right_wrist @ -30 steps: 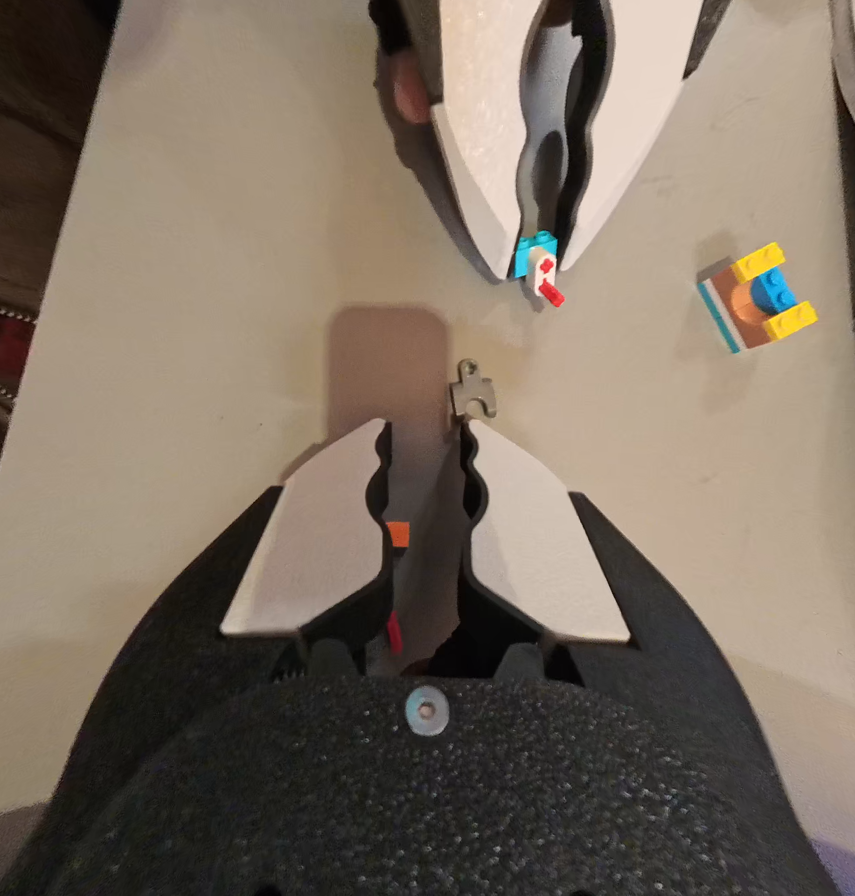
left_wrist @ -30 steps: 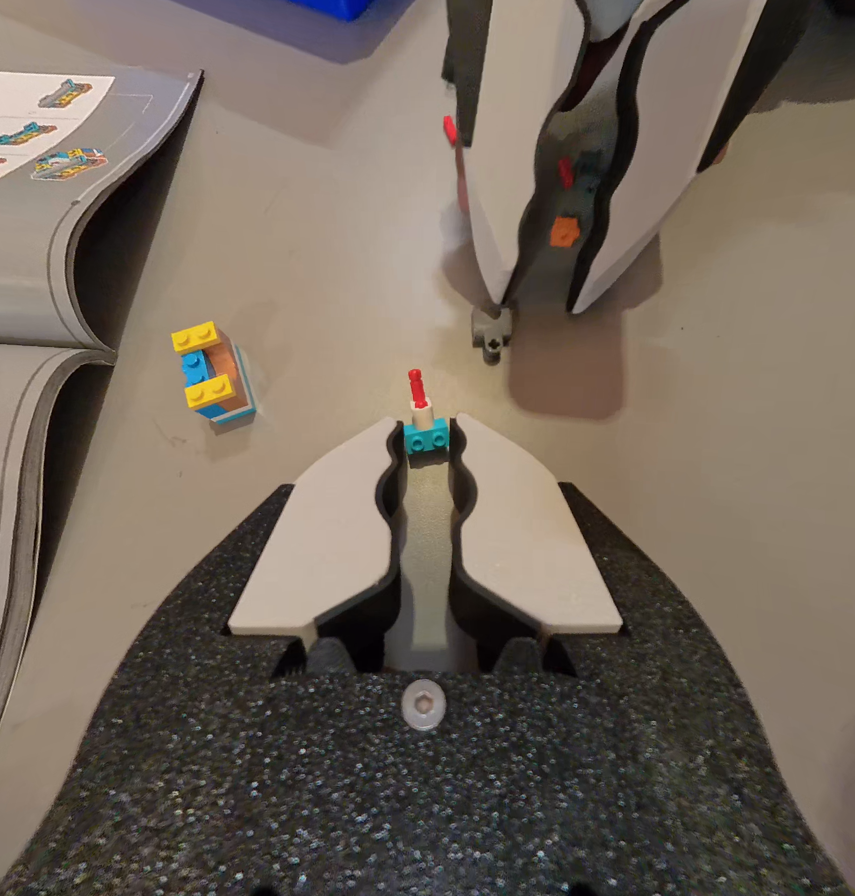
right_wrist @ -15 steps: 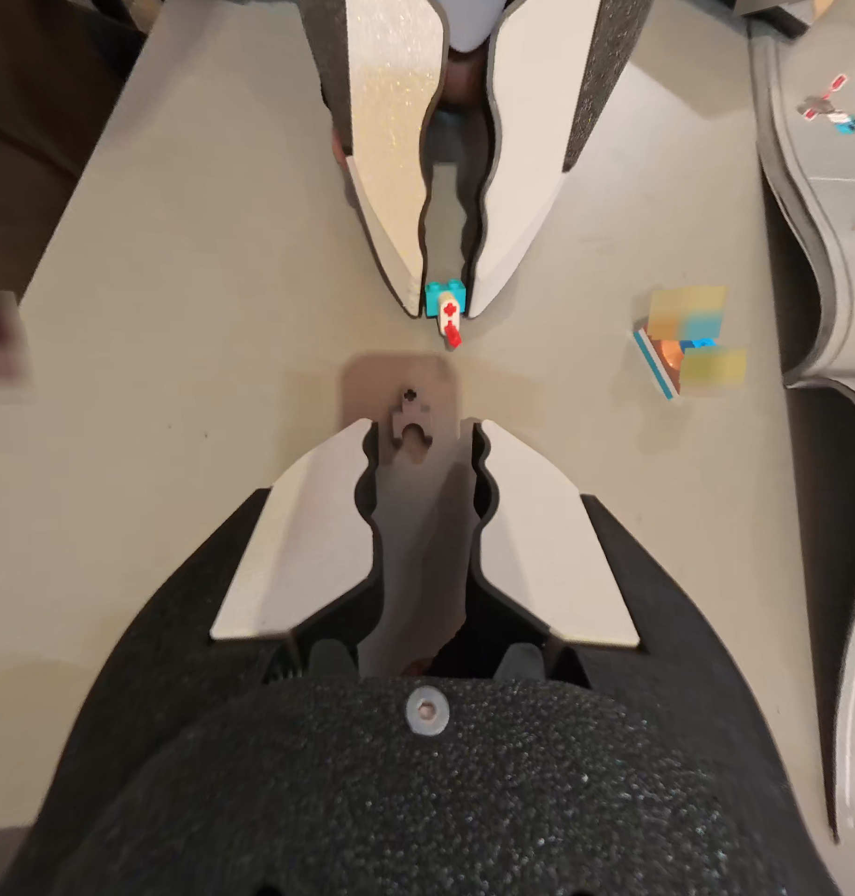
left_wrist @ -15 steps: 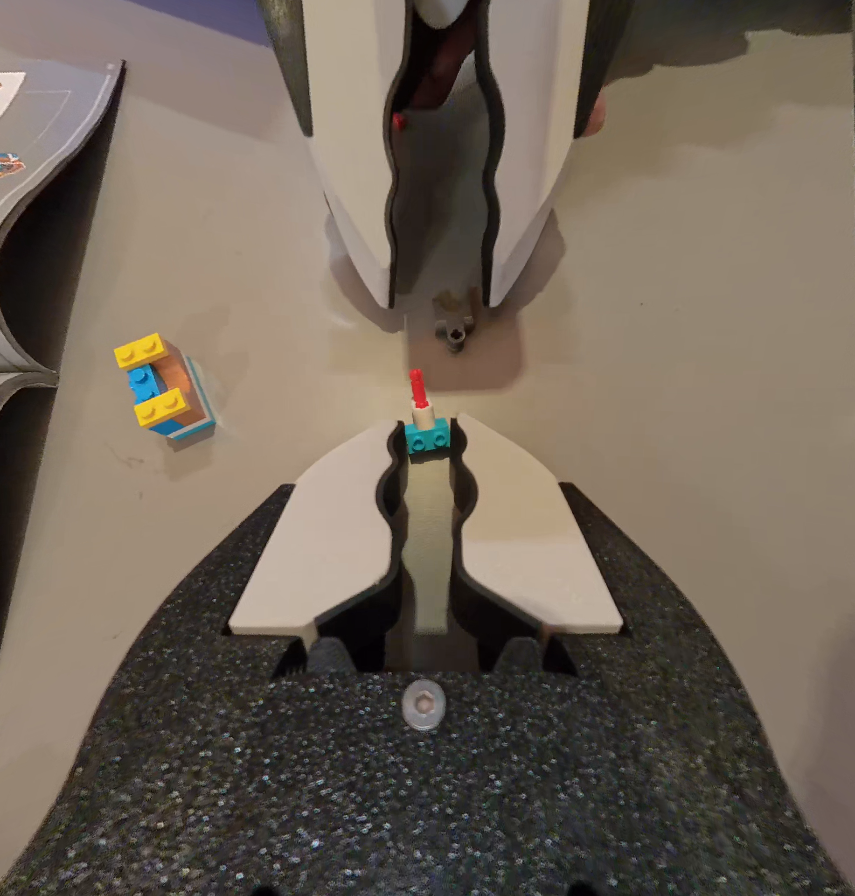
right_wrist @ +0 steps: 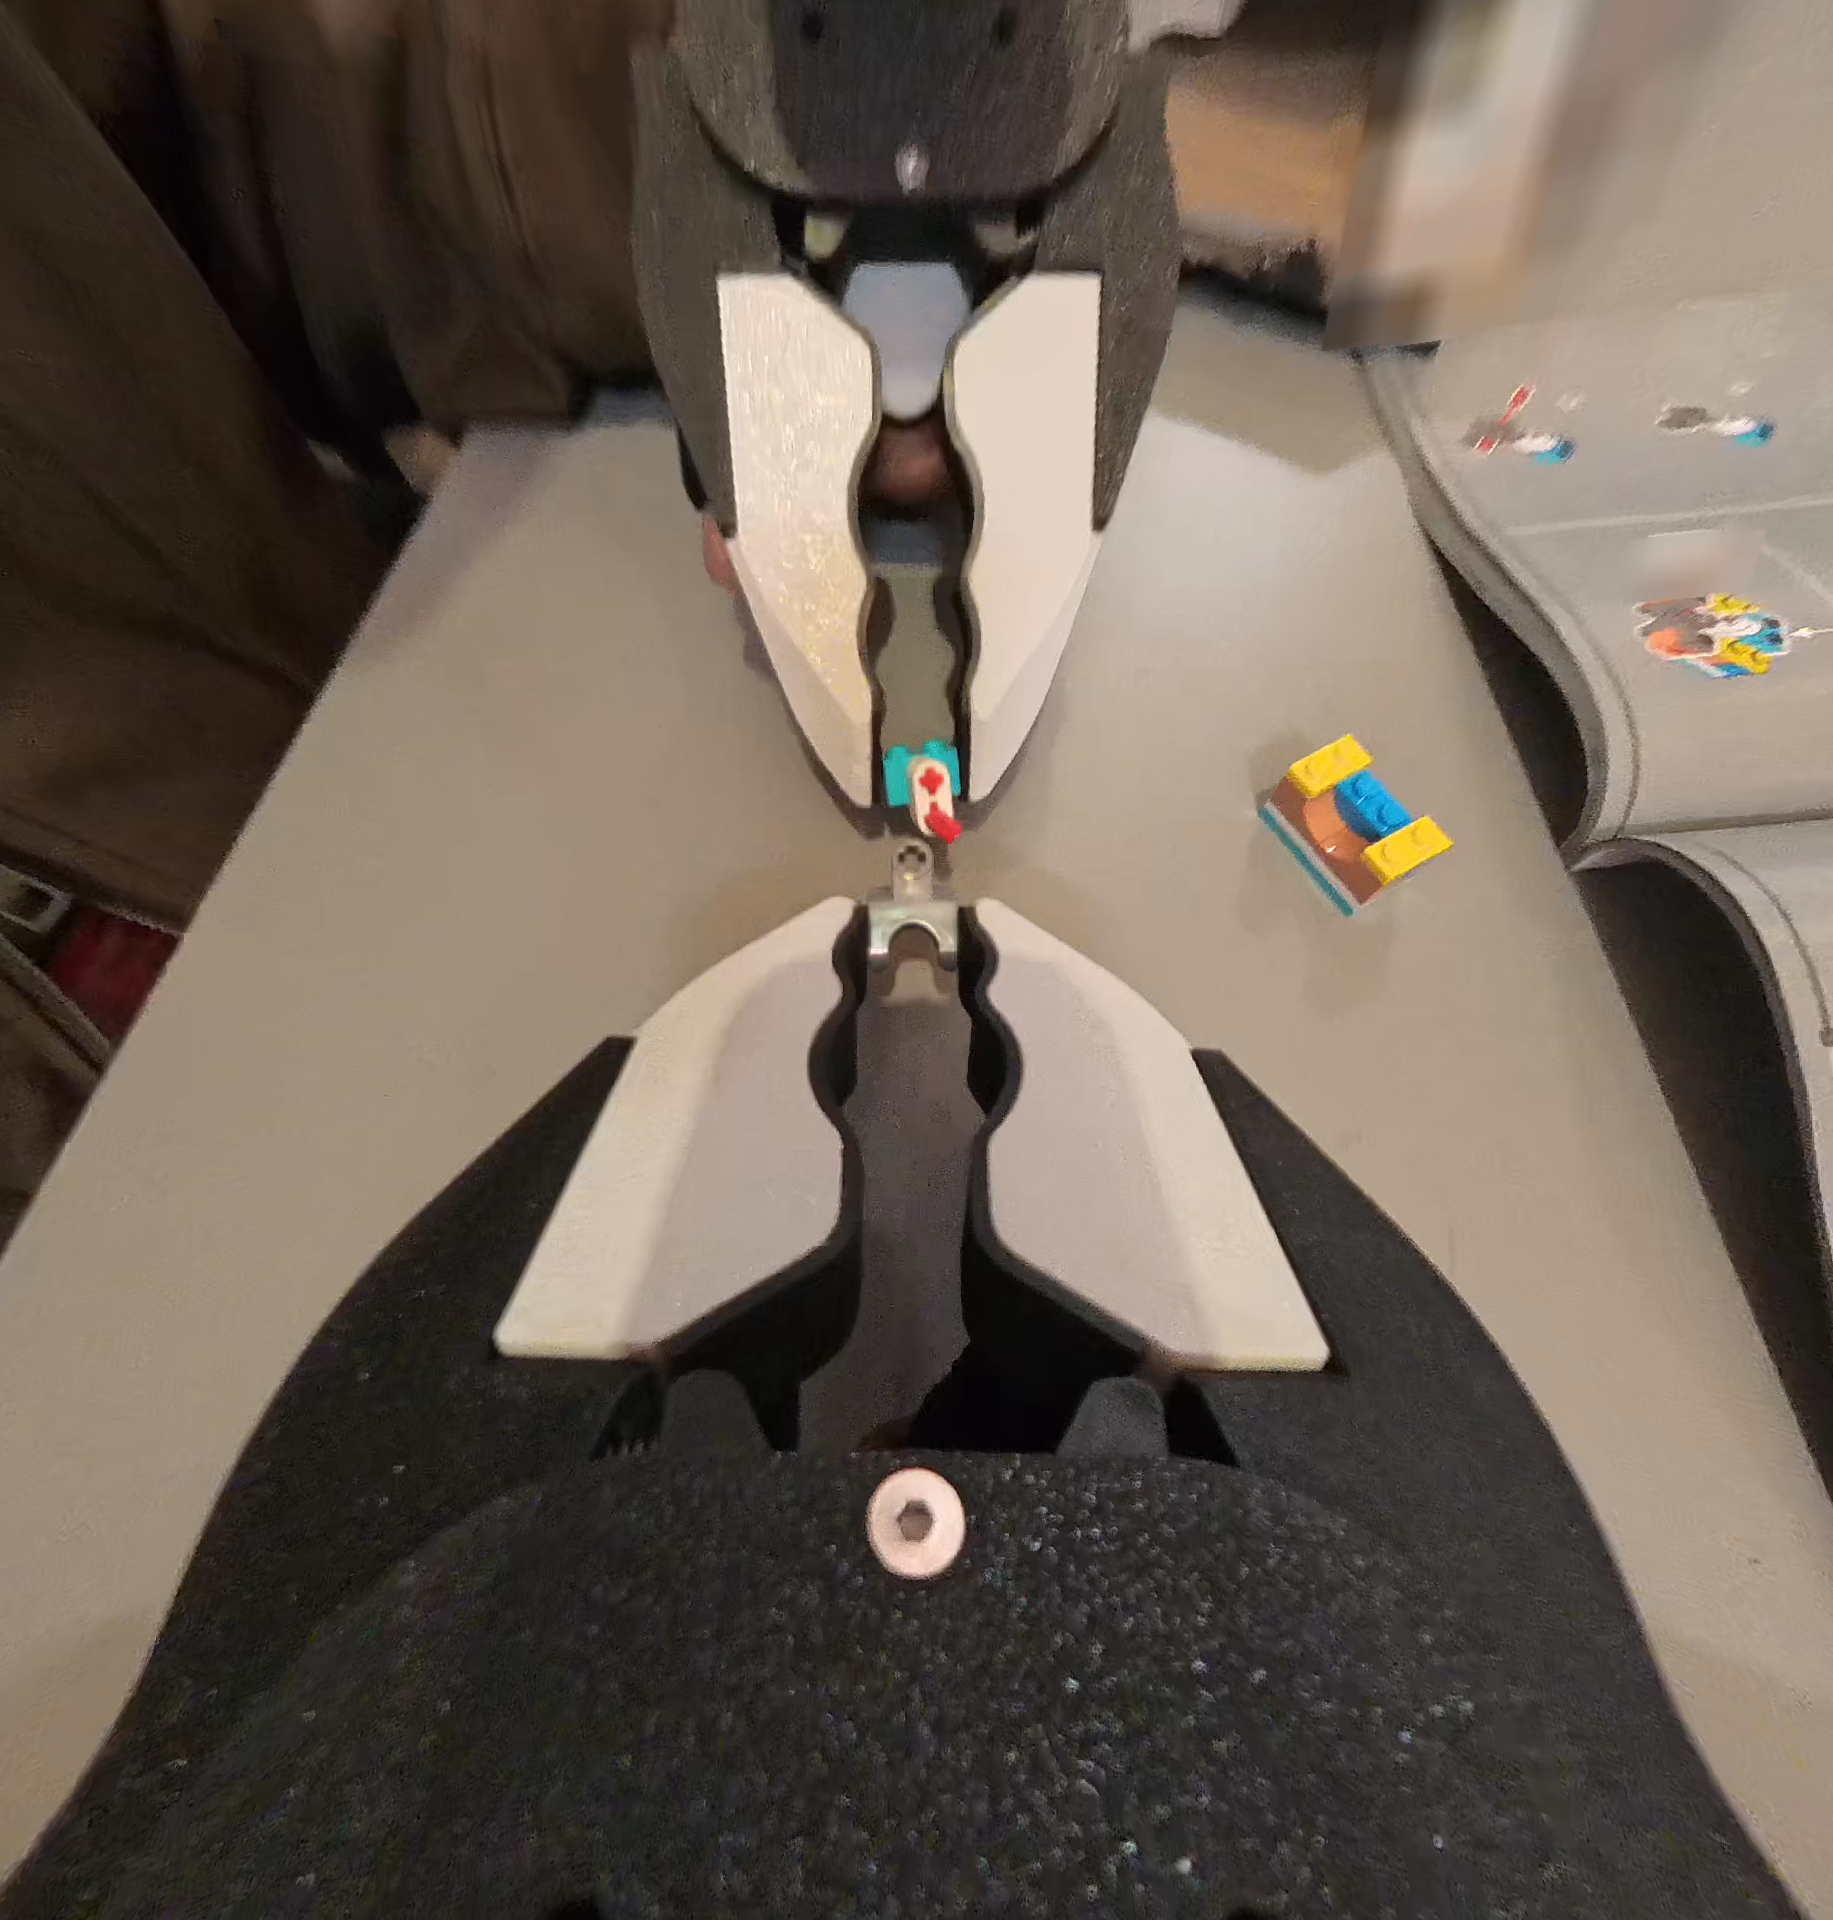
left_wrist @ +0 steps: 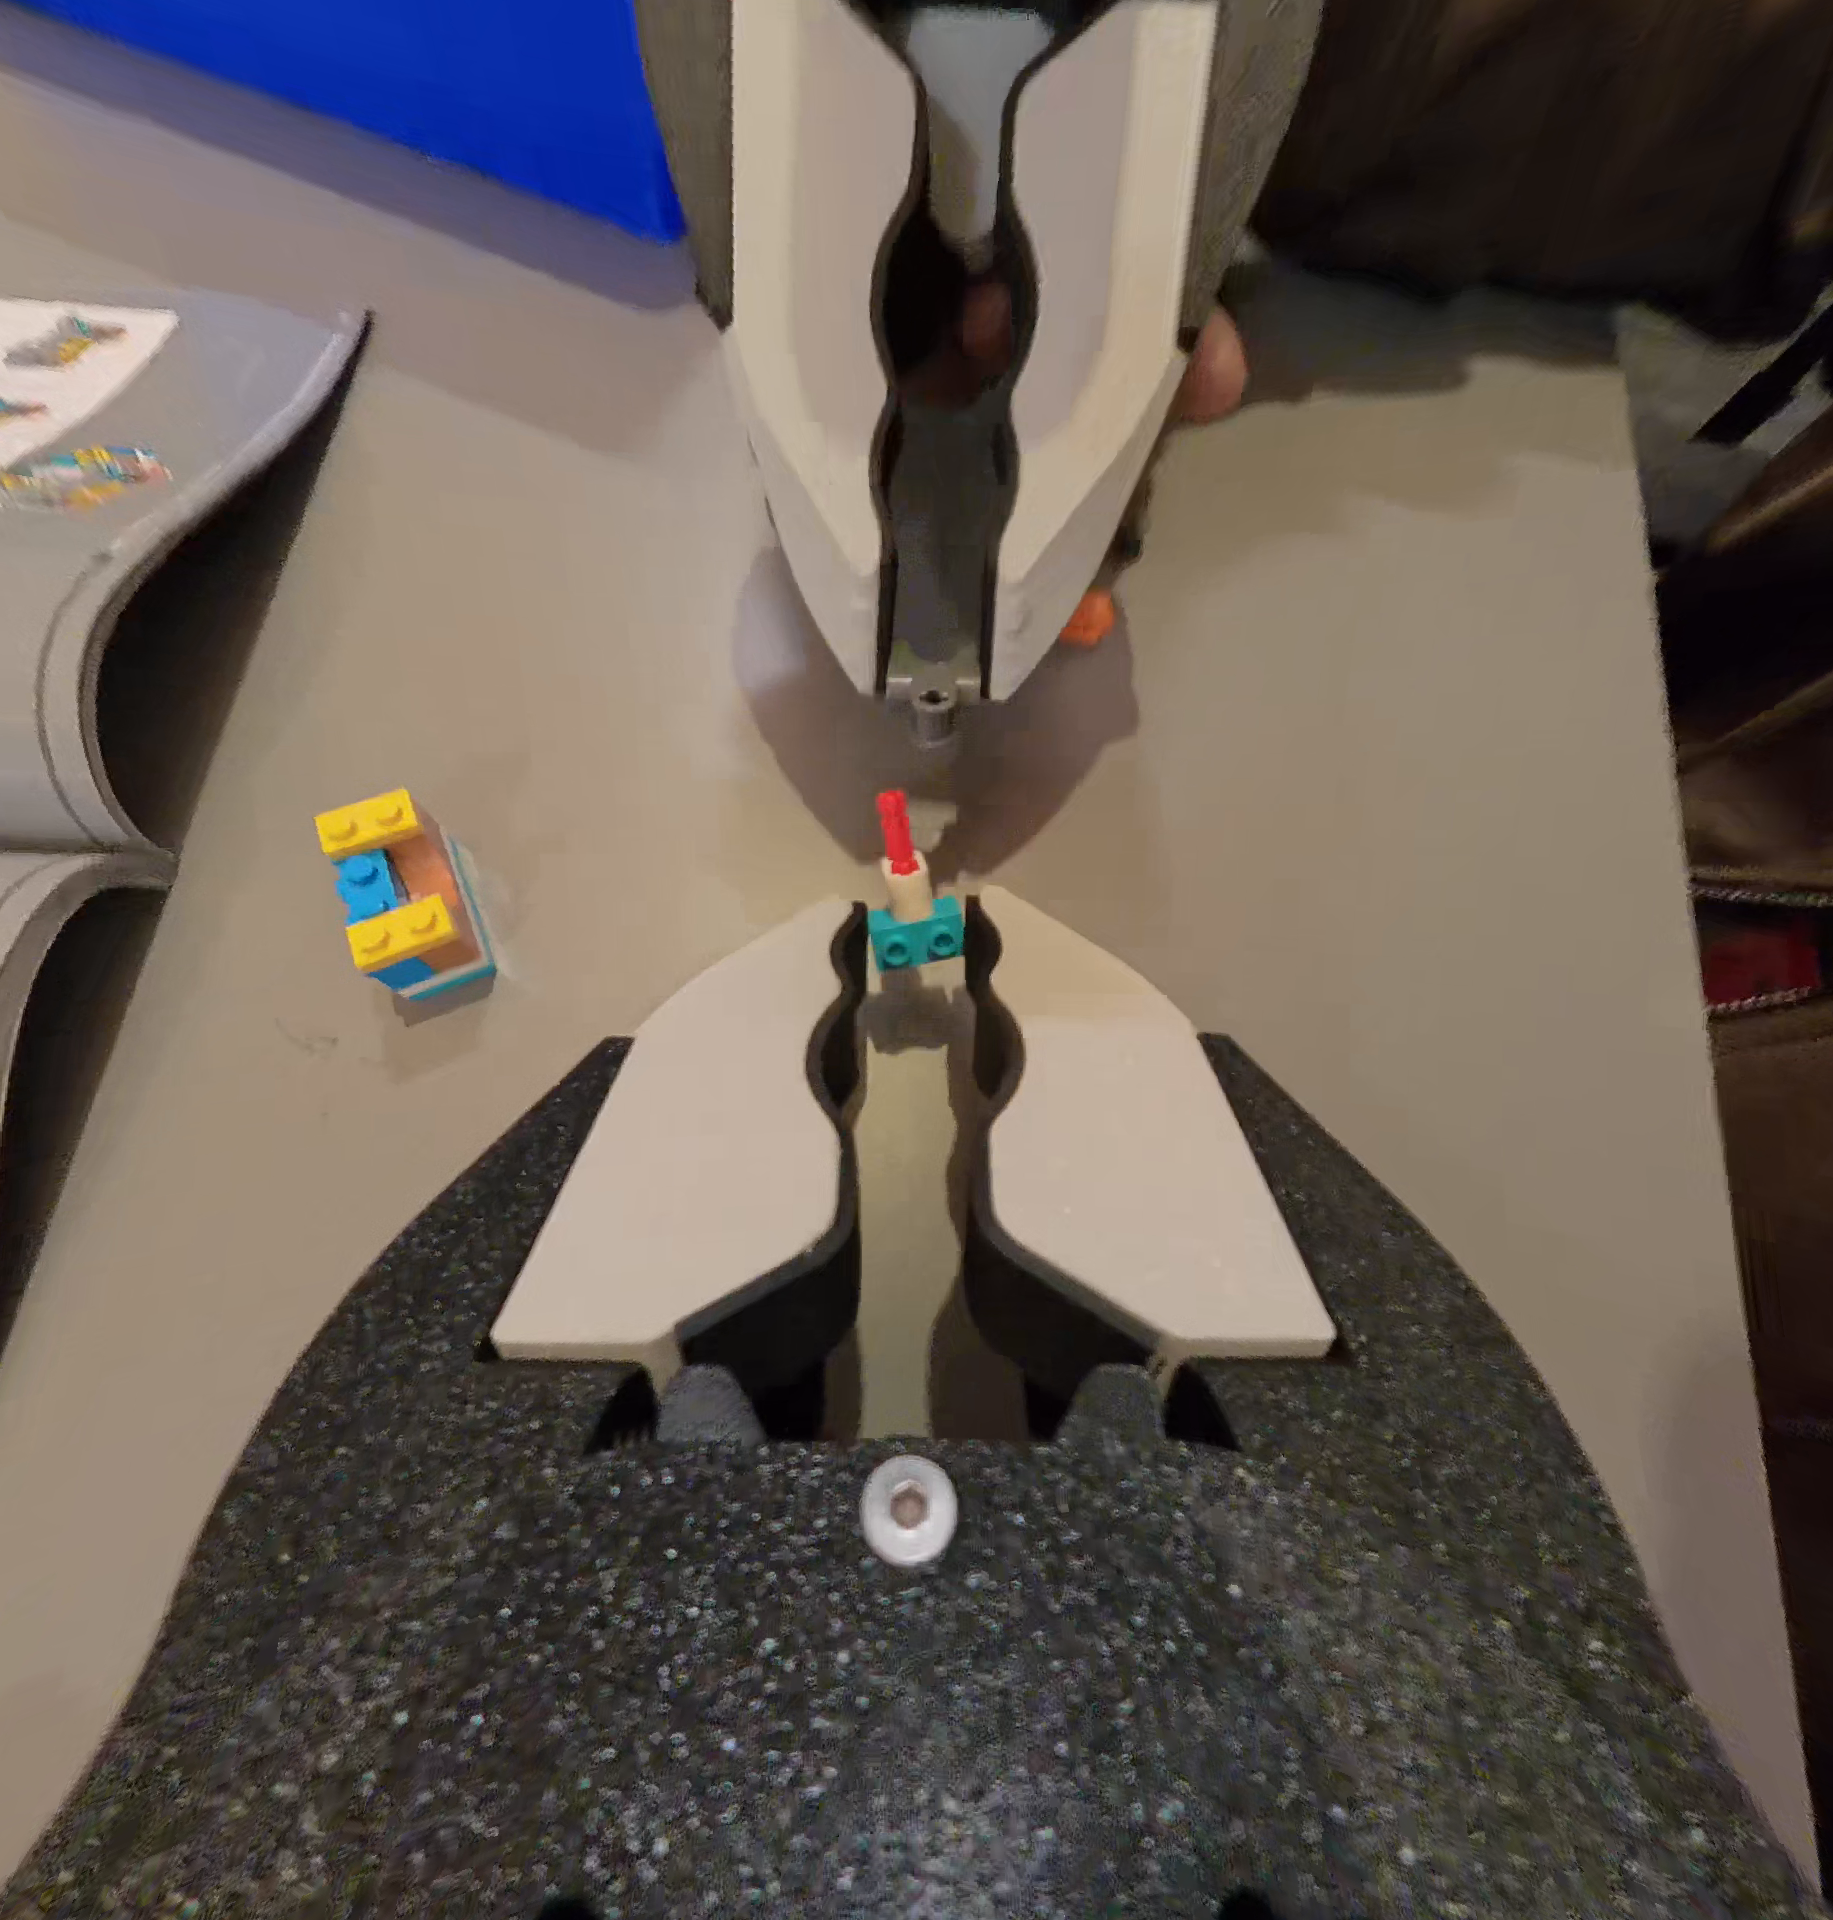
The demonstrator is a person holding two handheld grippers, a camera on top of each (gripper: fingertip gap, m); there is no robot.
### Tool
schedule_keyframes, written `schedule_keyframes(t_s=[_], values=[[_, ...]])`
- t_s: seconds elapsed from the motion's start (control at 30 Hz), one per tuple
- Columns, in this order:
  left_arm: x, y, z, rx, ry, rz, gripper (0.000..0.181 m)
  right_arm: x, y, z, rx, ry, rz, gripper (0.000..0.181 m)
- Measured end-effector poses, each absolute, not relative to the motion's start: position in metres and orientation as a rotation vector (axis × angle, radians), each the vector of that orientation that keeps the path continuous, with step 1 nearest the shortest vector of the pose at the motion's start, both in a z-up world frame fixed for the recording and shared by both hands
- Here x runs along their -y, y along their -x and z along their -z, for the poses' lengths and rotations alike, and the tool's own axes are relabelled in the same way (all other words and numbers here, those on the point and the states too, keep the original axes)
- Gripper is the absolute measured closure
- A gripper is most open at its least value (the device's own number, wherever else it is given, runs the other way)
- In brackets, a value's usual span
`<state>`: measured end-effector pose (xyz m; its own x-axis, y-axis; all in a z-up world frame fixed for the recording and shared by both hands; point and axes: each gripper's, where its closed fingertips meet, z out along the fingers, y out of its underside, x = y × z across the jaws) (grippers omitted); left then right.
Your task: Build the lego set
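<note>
My left gripper (left_wrist: 916, 920) is shut on a small teal brick (left_wrist: 917, 940) that carries a tan stud and a red pin (left_wrist: 893, 828) pointing forward. My right gripper (right_wrist: 912, 914) is shut on a grey bracket piece (right_wrist: 910, 925) with a round eye at its front. The two grippers face each other tip to tip above the table. In the left wrist view the right gripper (left_wrist: 931, 686) holds the grey piece (left_wrist: 931, 710) just beyond the red pin. In the right wrist view the left gripper (right_wrist: 920, 795) holds the teal brick (right_wrist: 917, 781), its red pin almost touching the grey eye.
A small yellow, blue and brown sub-build (left_wrist: 403, 904) lies on the beige table (left_wrist: 1359, 935), left of the left gripper, and shows in the right wrist view (right_wrist: 1353, 821). An open instruction booklet (left_wrist: 81, 623) lies at the table edge. An orange piece (left_wrist: 1086, 620) lies behind the right gripper. A blue bin (left_wrist: 424, 114) stands beyond. My left and right fingertips are right by each other.
The right gripper closed on the grey piece, lifted it off the table and brought it up to the red pin. The left gripper kept its hold on the teal brick.
</note>
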<state>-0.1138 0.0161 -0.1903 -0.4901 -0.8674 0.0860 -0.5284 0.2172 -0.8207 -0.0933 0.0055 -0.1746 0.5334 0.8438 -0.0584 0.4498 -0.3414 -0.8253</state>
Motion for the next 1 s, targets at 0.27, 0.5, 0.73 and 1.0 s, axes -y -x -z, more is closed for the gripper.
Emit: schedule_keyframes(t_s=[0.27, 0.5, 0.73, 1.0], values=[[-0.005, 0.107, 0.168, -2.000, 1.193, 1.344, 0.164, -0.006, 0.092, 0.152, 0.942, 1.886, -0.745, 0.165], [-0.001, 0.107, 0.164, -1.986, 1.135, 1.348, 0.164, -0.002, 0.095, 0.150, 0.958, 1.875, -0.765, 0.165], [0.002, 0.107, 0.168, -2.024, 1.108, 1.311, 0.164, 0.002, 0.096, 0.155, 0.994, 1.895, -0.775, 0.165], [0.005, 0.106, 0.182, -2.123, 1.082, 1.168, 0.164, 0.008, 0.096, 0.173, 1.041, 2.007, -0.786, 0.165]])
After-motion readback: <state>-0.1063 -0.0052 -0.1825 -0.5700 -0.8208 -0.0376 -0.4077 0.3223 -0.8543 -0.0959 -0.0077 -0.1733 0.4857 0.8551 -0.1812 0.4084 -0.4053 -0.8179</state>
